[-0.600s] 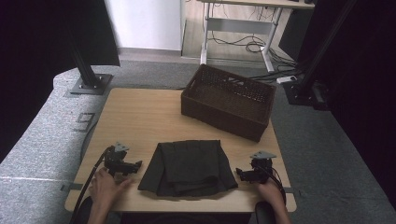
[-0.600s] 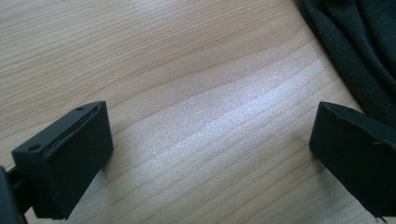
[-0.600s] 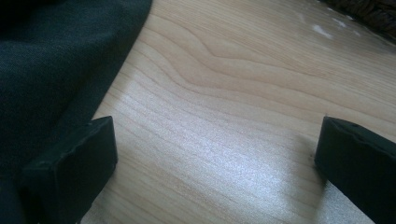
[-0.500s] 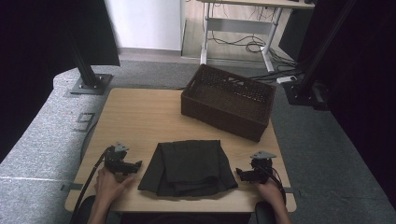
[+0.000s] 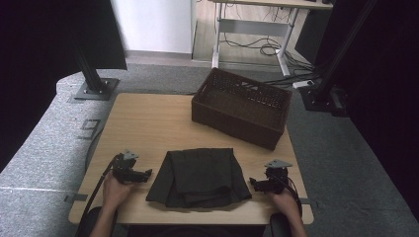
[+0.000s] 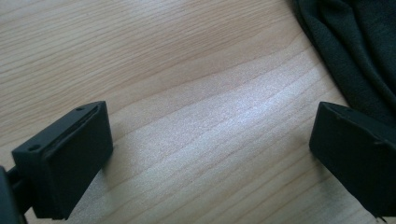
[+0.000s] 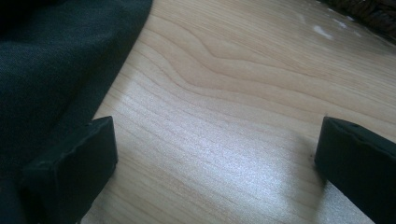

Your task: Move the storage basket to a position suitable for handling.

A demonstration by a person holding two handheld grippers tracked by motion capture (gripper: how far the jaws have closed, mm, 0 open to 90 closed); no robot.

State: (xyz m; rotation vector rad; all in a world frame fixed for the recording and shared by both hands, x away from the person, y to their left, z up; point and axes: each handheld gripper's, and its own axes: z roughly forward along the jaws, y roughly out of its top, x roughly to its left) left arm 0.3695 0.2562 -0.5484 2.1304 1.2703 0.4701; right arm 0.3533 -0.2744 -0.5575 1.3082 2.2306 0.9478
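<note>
A folded black cloth [image 5: 198,177] lies near the front edge of the wooden table [image 5: 148,123]. My left gripper [image 5: 146,175] rests on the table just left of the cloth, jaws wide open over bare wood [image 6: 210,140]; the cloth's edge [image 6: 355,51] shows at the upper right of the left gripper view. On the other side, my right gripper [image 5: 254,184] sits beside the cloth's right edge, open as well, with nothing between its jaws [image 7: 215,154]. In the right gripper view the cloth [image 7: 56,60] lies along the left.
A dark woven basket [image 5: 241,107] stands at the back right of the table; its rim [image 7: 369,9] peeks into the right gripper view. Black stand bases [image 5: 94,89] sit on the grey floor beside the table. Bare wood stretches across the left and middle.
</note>
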